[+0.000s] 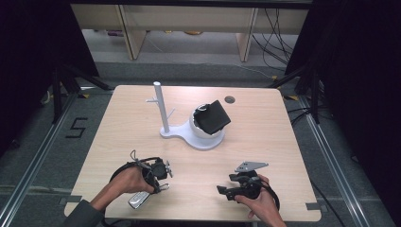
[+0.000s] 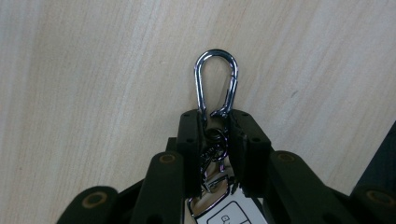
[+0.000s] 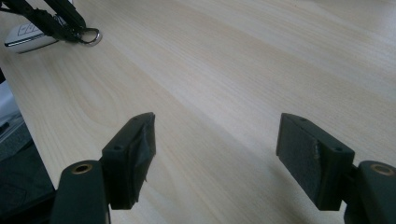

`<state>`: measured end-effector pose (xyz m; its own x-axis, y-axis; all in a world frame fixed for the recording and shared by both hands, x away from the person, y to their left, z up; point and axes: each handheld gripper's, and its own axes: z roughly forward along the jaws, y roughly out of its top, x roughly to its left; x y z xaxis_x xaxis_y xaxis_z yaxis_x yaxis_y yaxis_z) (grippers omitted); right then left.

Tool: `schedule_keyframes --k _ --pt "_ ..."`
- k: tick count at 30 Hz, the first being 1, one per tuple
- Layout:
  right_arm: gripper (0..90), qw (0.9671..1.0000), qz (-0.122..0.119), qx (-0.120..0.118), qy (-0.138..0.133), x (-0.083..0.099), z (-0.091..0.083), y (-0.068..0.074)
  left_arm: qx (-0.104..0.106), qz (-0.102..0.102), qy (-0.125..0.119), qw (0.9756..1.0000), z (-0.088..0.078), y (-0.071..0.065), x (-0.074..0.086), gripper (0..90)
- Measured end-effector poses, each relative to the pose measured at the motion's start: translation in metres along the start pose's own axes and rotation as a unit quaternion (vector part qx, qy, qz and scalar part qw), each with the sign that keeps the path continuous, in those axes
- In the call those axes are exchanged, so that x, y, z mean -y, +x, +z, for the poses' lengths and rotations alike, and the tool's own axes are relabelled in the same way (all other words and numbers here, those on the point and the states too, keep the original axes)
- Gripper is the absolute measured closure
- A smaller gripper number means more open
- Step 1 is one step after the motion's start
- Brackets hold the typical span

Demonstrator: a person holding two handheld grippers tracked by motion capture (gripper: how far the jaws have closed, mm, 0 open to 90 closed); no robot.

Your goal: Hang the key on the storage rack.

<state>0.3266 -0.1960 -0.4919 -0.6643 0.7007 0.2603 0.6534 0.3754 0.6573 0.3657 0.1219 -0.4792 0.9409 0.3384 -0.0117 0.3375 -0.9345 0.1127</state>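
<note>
The left claw grips the key ring chain just below the carabiner, whose long axis points away from the claw; the key fob lies on the surface near its front edge. The right claw stands open, holding nothing. The white bowl holds a black object.

Both grippers are black, with blocky jaws on hinged arms joined by brass-coloured rivets. The left gripper has a black cable looping from its back and small silvery metal fittings on top. The right gripper carries a grey three-cornered plate above its body and dark padded faces inside its jaws. A grey sleeve covers the person's left forearm.
</note>
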Motion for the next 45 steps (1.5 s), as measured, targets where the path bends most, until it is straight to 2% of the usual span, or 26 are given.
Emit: schedule_keyframes --k 3,5,6,7,9,10,11,12,13,15,17,19,23,27,28,29,30,31,33,35,36,37,38,39,41,45 --pt "29.4 1.0000 0.003 -0.001 -0.004 -0.001 0.000 0.000 -0.004 0.004 0.005 1.0000 0.000 -0.002 -0.002 74.5" --pt "29.5 1.0000 -0.005 0.001 -0.003 0.000 0.000 -0.002 -0.005 0.007 0.006 0.9999 0.000 -0.003 -0.002 74.6" --pt "29.5 1.0000 0.007 0.000 0.001 0.000 0.000 0.000 -0.008 0.016 0.005 0.9998 0.000 -0.003 -0.002 74.7" --pt "29.5 1.0000 -0.004 0.001 -0.005 0.000 0.000 -0.002 -0.008 0.016 0.005 0.9998 0.000 -0.003 -0.002 74.7" --pt "29.8 1.0000 -0.004 -0.004 -0.004 -0.001 0.000 -0.002 -0.012 0.017 -0.003 0.9998 0.000 -0.003 0.001 74.8" --pt "29.8 0.9999 -0.015 -0.004 -0.006 -0.001 0.000 -0.004 -0.011 0.016 -0.007 0.9998 -0.001 -0.002 0.003 74.8" --pt "29.8 1.0000 0.008 -0.004 0.000 0.000 -0.001 -0.001 -0.012 0.013 -0.013 0.9998 -0.002 -0.001 0.004 74.9" --pt "29.8 0.9999 0.010 -0.003 -0.001 0.000 -0.001 -0.001 -0.015 0.009 -0.020 0.9996 -0.005 0.000 0.007 74.9" --pt "29.8 0.9999 0.010 -0.003 -0.003 0.000 -0.001 -0.002 -0.015 0.009 -0.020 0.9996 -0.005 0.000 0.007 75.1" --pt "29.8 0.9999 0.010 -0.003 -0.004 -0.001 -0.001 -0.002 -0.013 -0.001 -0.036 0.9993 -0.012 0.003 0.011 75.2" --pt "29.8 1.0000 0.002 -0.002 -0.005 0.000 0.000 -0.003 -0.012 -0.003 -0.035 0.9993 -0.016 0.004 0.012 75.2" --pt "29.8 1.0000 -0.002 -0.003 -0.008 0.000 0.000 -0.004 -0.015 -0.005 -0.040 0.9991 -0.023 0.006 0.015 75.2" --pt "29.8 1.0000 0.009 -0.001 -0.004 0.000 -0.001 -0.003 -0.017 -0.014 -0.057 0.9981 -0.038 0.009 0.019 75.2" --pt "29.8 1.0000 0.005 -0.001 -0.004 0.000 0.000 -0.004 -0.024 -0.030 -0.073 0.9966 -0.053 0.010 0.022 75.2" --pt "29.8 0.9999 0.016 -0.001 -0.001 0.000 -0.001 -0.002 -0.026 -0.031 -0.073 0.9965 -0.062 0.013 0.023 75.2" --pt "29.8 0.9999 0.014 -0.002 -0.002 0.000 -0.001 -0.003 -0.031 -0.038 -0.081 0.9955 -0.067 0.013 0.024 75.2" --pt "29.8 1.0000 0.005 -0.002 -0.007 0.000 0.000 -0.004 -0.036 -0.040 -0.081 0.9952 -0.072 0.014 0.024 75.2" --pt "29.8 0.9999 0.008 -0.006 -0.005 0.000 0.001 -0.004 -0.034 -0.041 -0.082 0.9952 -0.077 0.016 0.025 75.2" --pt "29.8 0.9999 0.014 -0.004 0.000 0.000 0.000 -0.003 -0.047 -0.038 -0.082 0.9948 -0.087 0.019 0.026 75.3" --pt "29.8 1.0000 0.009 -0.002 -0.002 0.000 0.000 -0.004 -0.052 -0.038 -0.085 0.9943 -0.092 0.021 0.026 75.2" --pt "29.8 0.9999 0.014 -0.004 -0.002 0.000 0.000 -0.003 -0.062 -0.041 -0.092 0.9930 -0.097 0.023 0.027 75.2" --pt "29.8 1.0000 0.007 -0.003 -0.005 0.000 0.001 -0.005 -0.061 -0.045 -0.091 0.9930 -0.102 0.024 0.027 75.3" --pt "29.8 0.9999 0.011 0.000 -0.001 0.000 0.000 -0.005 -0.069 -0.050 -0.089 0.9924 -0.111 0.028 0.028 75.2" --pt "29.8 0.9998 0.018 -0.002 0.000 0.000 0.000 -0.004 -0.068 -0.048 -0.087 0.9927 -0.115 0.030 0.027 75.2" --pt "29.8 0.9999 0.011 0.000 -0.007 0.000 0.000 -0.006 -0.074 -0.053 -0.091 0.9917 -0.123 0.033 0.027 75.2" --pt "29.8 0.9999 0.014 -0.002 -0.004 0.001 0.000 -0.007 -0.078 -0.053 -0.082 0.9922 -0.136 0.041 0.026 75.2"
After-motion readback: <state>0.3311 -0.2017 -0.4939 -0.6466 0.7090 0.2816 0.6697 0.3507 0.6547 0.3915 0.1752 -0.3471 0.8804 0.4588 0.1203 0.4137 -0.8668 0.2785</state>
